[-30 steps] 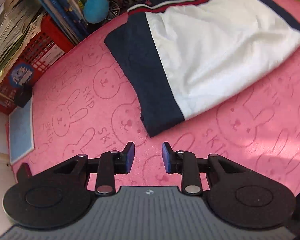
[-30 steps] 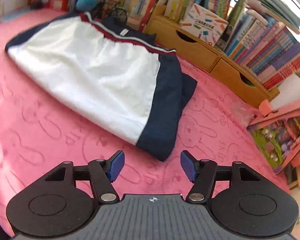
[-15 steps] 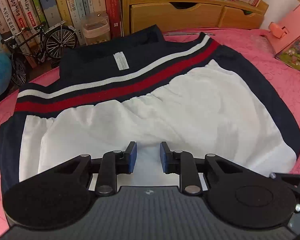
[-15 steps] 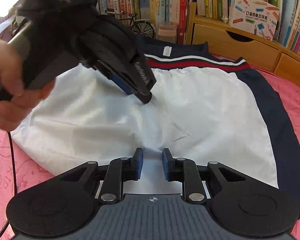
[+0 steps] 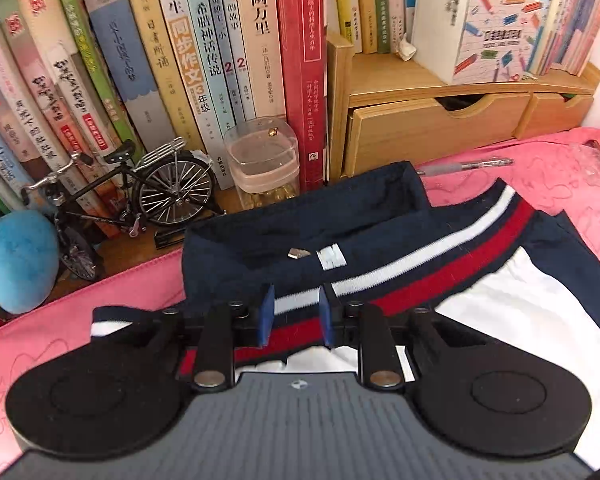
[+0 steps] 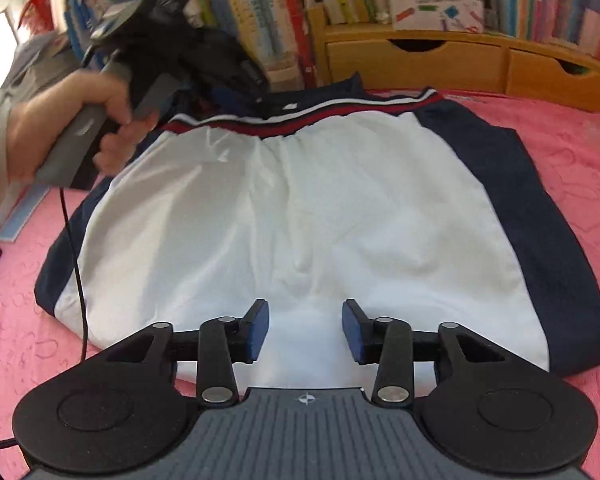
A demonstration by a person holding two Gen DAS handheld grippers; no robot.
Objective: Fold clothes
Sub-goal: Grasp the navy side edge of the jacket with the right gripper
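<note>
A white garment [image 6: 300, 208] with navy sides and a red, white and navy striped band [image 5: 440, 272] lies flat on the pink rabbit-print cover [image 6: 580, 168]. My left gripper [image 5: 294, 316] is open, low over the striped band at the garment's far edge, jaws either side of the stripes. It shows in the right wrist view [image 6: 228, 80], held by a hand. My right gripper [image 6: 305, 330] is open over the white near edge of the garment.
A row of books [image 5: 180, 60], a model bicycle [image 5: 140, 196], a clear jar [image 5: 266, 160], a blue plush ball [image 5: 18, 260] and a wooden drawer unit [image 5: 440, 120] stand just behind the garment. A pen [image 5: 468, 166] lies on the cover.
My left gripper moved forward from the white middle to the striped far edge. My right gripper widened from nearly closed to open and stayed at the near edge.
</note>
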